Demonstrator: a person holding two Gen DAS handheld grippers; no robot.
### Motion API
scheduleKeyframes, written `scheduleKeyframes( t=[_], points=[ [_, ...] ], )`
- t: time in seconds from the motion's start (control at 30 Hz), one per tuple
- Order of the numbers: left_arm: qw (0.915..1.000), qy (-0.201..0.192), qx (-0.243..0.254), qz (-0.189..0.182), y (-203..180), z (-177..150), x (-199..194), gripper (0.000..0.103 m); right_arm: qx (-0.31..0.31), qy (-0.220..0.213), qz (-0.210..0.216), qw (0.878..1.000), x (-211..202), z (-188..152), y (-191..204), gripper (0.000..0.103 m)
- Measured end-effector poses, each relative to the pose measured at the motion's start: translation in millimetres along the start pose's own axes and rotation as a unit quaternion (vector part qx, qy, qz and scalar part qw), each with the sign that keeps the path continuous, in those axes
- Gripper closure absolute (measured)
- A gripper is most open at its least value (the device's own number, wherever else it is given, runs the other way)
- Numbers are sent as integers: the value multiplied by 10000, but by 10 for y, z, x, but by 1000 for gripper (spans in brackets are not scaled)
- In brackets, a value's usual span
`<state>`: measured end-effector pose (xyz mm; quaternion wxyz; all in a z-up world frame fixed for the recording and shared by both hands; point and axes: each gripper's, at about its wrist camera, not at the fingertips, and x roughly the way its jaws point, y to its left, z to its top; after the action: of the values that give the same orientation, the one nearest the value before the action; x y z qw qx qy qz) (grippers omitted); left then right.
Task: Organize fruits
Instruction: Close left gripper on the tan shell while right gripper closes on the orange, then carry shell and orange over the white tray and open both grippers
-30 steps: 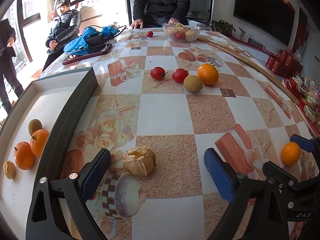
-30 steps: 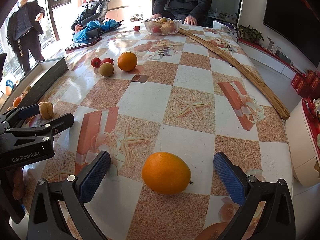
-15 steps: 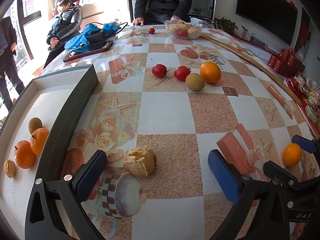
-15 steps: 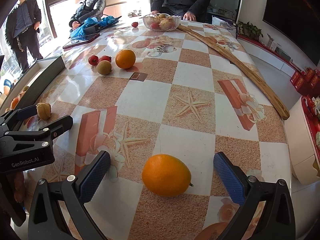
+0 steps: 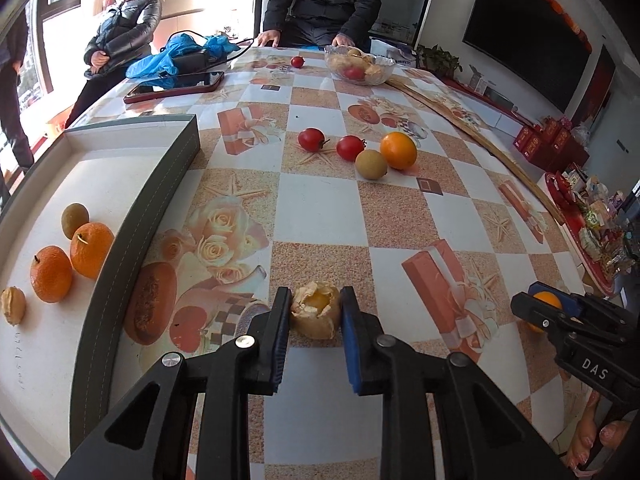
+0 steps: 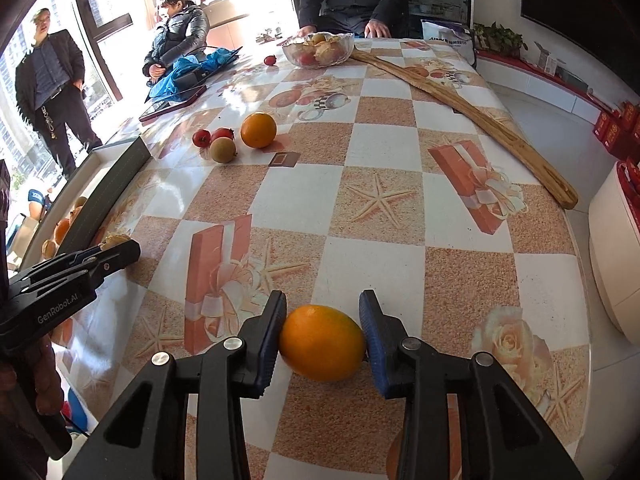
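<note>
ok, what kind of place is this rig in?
Likely a home living or dining room, possibly a small shop. A table with a printed checkered cloth holds loose fruit and a glass bowl, a big dark screen hangs on the wall, and red gift boxes sit alongside.

Bright daylight from the windows [image 6: 120, 20] at far left, blown out to white there. Strong glare across the far-left stretch of the glossy bench [image 6: 400, 200], washing out its pattern near the phone [image 5: 176, 86]. Soft, short shadows under the fruit, cast toward the right. Heavy fisheye bending at the edges, dark vignette in the corners. Sharp focus mid-frame, slight softness toward the rim. Dimmer at far right around the dark screen [image 5: 524, 32].
</note>
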<state>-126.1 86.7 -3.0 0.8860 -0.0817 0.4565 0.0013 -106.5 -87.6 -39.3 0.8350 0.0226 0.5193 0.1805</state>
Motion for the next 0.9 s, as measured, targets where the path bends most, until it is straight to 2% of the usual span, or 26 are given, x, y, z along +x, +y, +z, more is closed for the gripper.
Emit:
scheduleKeyframes(
  t=[0.17, 0.43, 0.63, 0.9],
  points=[
    [9998, -156, -7, -95, 38, 45, -195, 76, 139, 42, 131, 9998, -65, 39, -11, 64],
    [9996, -280, -63, 87, 220, 192, -484, 76, -17, 63, 400, 9992, -83, 199, 302, 64],
    [9985, -390, -236, 307, 553, 307, -654, 76, -290, 110, 563, 9979, -43, 365, 675, 64],
    [9944, -556, -589, 684, 1138, 398, -789, 76, -883, 189, 803, 9927, 89, 636, 1368, 64]
  ],
)
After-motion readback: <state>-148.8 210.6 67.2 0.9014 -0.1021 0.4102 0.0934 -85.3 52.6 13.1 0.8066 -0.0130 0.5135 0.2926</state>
